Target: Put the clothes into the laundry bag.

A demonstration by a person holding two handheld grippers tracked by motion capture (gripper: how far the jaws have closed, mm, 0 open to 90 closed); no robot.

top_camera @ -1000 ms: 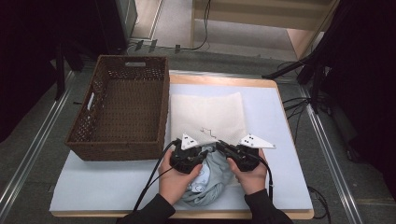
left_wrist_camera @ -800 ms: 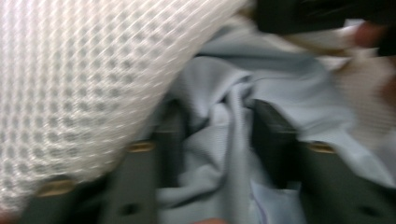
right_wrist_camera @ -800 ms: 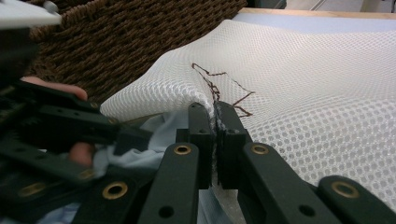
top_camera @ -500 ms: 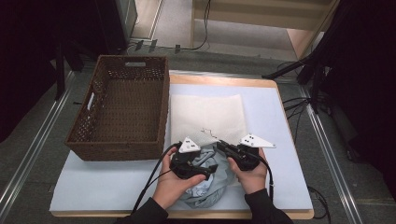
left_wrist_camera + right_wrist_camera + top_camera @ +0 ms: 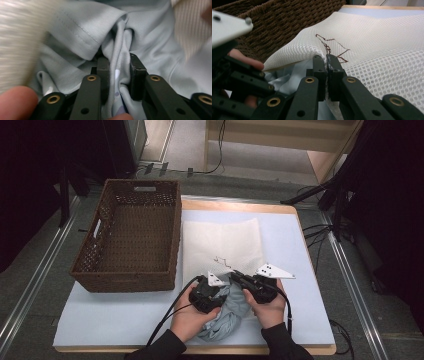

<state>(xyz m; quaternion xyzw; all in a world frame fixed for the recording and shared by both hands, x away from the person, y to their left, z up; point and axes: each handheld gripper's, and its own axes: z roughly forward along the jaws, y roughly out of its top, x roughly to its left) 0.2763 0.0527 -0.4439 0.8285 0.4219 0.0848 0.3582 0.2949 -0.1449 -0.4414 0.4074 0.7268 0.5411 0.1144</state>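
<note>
Since a second ago the left claw (image 5: 117,72) had sunk into the pale blue garment (image 5: 227,317) at the table's near edge, pinching a fold; the right claw (image 5: 326,75) pinched the white mesh bag (image 5: 222,245), ready for stuffing

The basket (image 5: 131,236) is dark brown wicker in a tight woven pattern. Just beside the basket lies a mesh bag (image 5: 223,245), off-white with a fine honeycomb of small holes and a thin dark red thread squiggle stitched on it (image 5: 329,45). Nearer the person than the basket, the garment (image 5: 150,37) is pale blue-grey with a faint ribbed weave and matching stitching along its hem. The table cover (image 5: 300,240) under the basket is pale lavender-blue, edged by light wood. Both grippers, left (image 5: 220,287) and right (image 5: 239,279), are black with brass-coloured rivets and white plates.
</note>
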